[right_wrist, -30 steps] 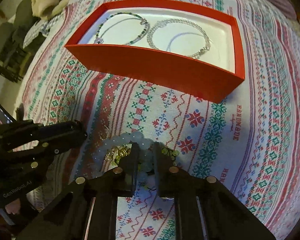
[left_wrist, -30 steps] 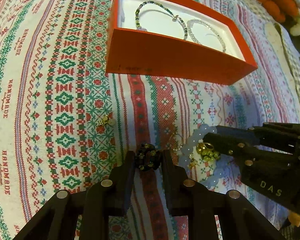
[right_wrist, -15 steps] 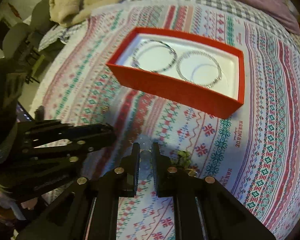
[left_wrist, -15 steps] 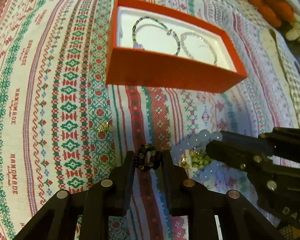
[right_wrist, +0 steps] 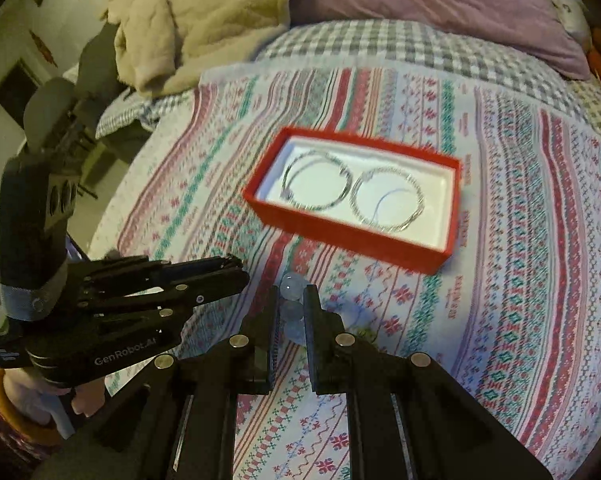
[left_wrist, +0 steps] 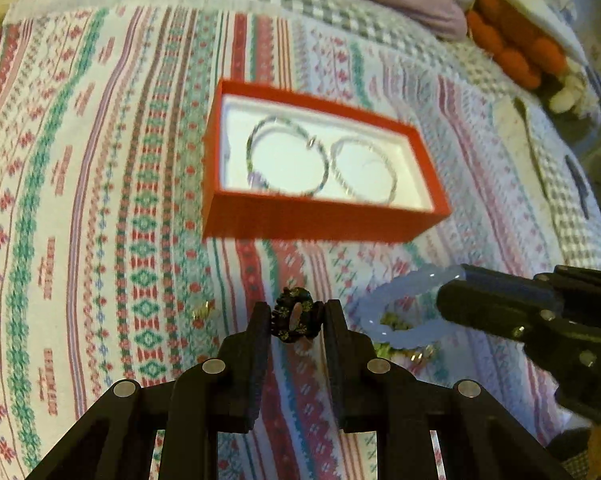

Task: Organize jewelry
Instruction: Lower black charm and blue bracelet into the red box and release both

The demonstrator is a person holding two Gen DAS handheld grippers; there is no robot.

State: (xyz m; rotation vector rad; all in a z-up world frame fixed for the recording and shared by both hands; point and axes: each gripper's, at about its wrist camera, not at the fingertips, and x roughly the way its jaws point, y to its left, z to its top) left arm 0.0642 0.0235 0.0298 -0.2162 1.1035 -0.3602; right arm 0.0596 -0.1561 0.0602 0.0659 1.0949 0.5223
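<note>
My left gripper (left_wrist: 296, 318) is shut on a small dark beaded ornament (left_wrist: 293, 317) and holds it above the patterned cloth. My right gripper (right_wrist: 291, 304) is shut on a pale blue bead bracelet (left_wrist: 404, 306), lifted off the cloth; its beads (right_wrist: 291, 289) show between the fingers. The red box (left_wrist: 320, 220) lies ahead with a dark beaded bracelet (left_wrist: 286, 162) and a clear beaded bracelet (left_wrist: 364, 170) inside; it also shows in the right wrist view (right_wrist: 360, 236). A small gold earring (left_wrist: 202, 311) and gold-green pieces (left_wrist: 396, 322) lie on the cloth.
The patterned cloth (right_wrist: 540, 280) covers a bed. A purple pillow (right_wrist: 440, 4) and beige blanket (right_wrist: 204, 20) lie at the far end. Orange plush items (left_wrist: 512, 52) sit at the far right. The left gripper's body (right_wrist: 100, 312) is at the left.
Both grippers have risen away from the cloth. The right gripper lifted the pale blue bracelet off the gold-green pieces. The red box looks farther away.
</note>
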